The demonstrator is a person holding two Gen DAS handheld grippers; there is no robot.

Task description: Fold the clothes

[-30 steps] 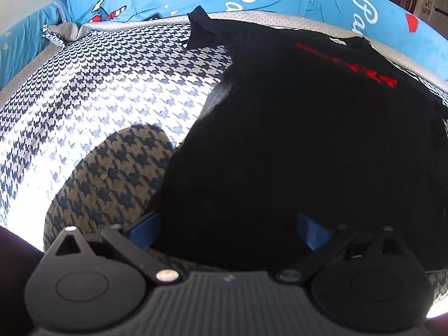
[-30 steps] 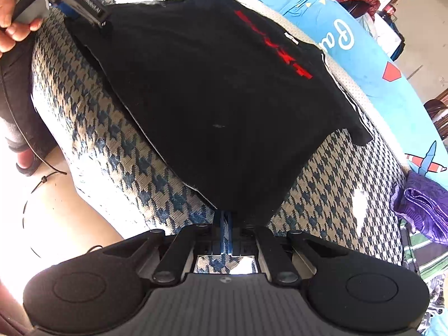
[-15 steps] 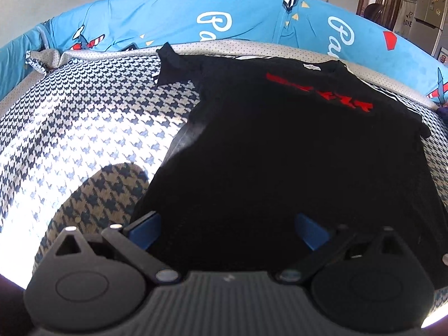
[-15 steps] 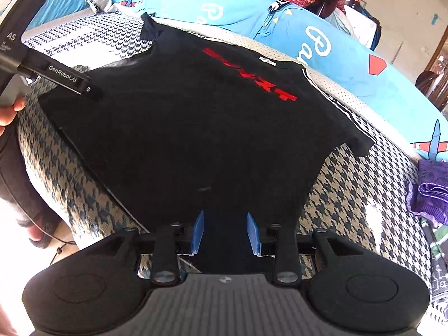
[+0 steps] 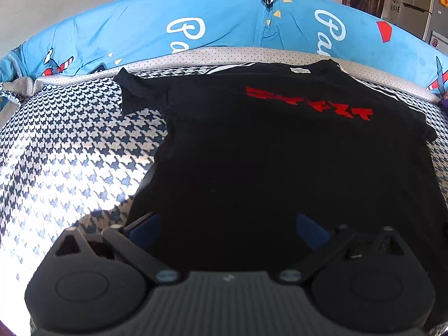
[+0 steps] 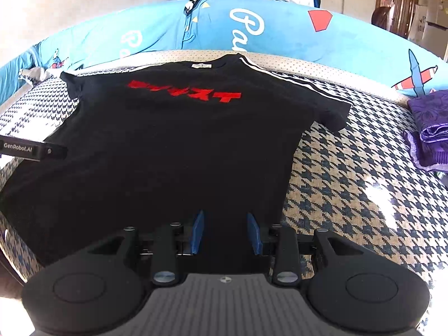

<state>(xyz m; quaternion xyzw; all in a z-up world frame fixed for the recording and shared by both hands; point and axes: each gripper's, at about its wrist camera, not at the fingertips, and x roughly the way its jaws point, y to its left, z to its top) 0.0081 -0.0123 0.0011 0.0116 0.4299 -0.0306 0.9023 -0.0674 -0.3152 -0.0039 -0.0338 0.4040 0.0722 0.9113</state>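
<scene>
The right gripper [image 6: 226, 233], pinched on the black T-shirt [image 6: 173, 151] hem a second ago, now stands parted; the shirt lies flat, filling mid-frame.

Your shirt [image 6: 173, 151] lies spread flat on the bed cover [image 6: 350, 184], collar at the far side, hem toward you. Behind it a cushion [image 6: 280, 33] runs along the back edge of the bed. To the right of the shirt, well apart from it, a folded cloth [image 6: 431, 128] sits on the cover. Your left gripper [image 5: 226, 229] is over the hem's left part, your right gripper [image 6: 225, 232] over its right part, shirt between the fingers of each.
</scene>
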